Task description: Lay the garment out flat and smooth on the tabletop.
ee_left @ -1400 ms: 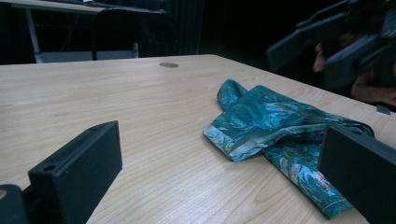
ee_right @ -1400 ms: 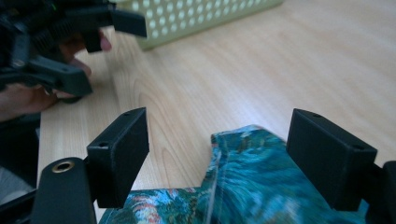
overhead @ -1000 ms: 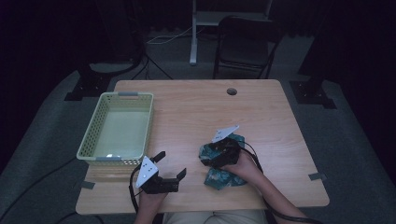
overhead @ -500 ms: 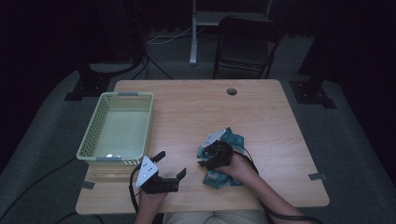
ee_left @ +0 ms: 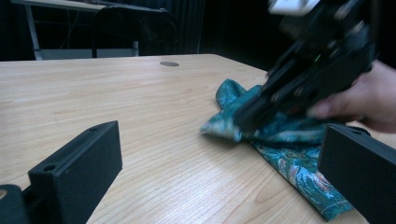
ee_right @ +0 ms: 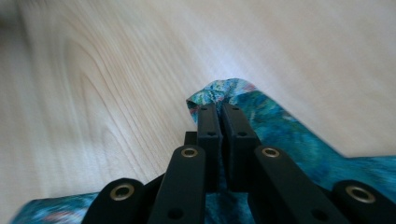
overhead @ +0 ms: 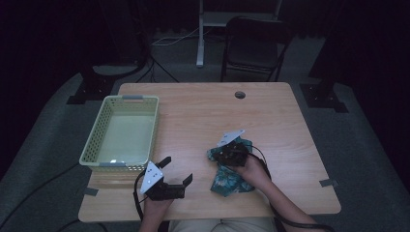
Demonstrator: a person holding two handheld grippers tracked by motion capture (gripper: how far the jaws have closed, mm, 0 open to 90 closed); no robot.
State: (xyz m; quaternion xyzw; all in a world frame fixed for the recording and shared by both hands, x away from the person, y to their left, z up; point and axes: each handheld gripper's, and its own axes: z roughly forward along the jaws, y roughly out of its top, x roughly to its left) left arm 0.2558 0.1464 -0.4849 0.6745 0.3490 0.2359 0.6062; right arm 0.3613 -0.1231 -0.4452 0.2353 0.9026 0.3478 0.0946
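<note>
Right tongs have just been closing and now pinch a fold of the teal cloth, crumpled on the counter near its front edge. Left tongs gape, idle. Lift slowly, check the pinch holds; basket waits left.

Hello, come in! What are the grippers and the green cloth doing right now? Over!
Right gripper just closed, pinching a fold of the teal cloth. Left gripper open, off the cloth. Basket stands apart at left; nothing in the way.
</note>
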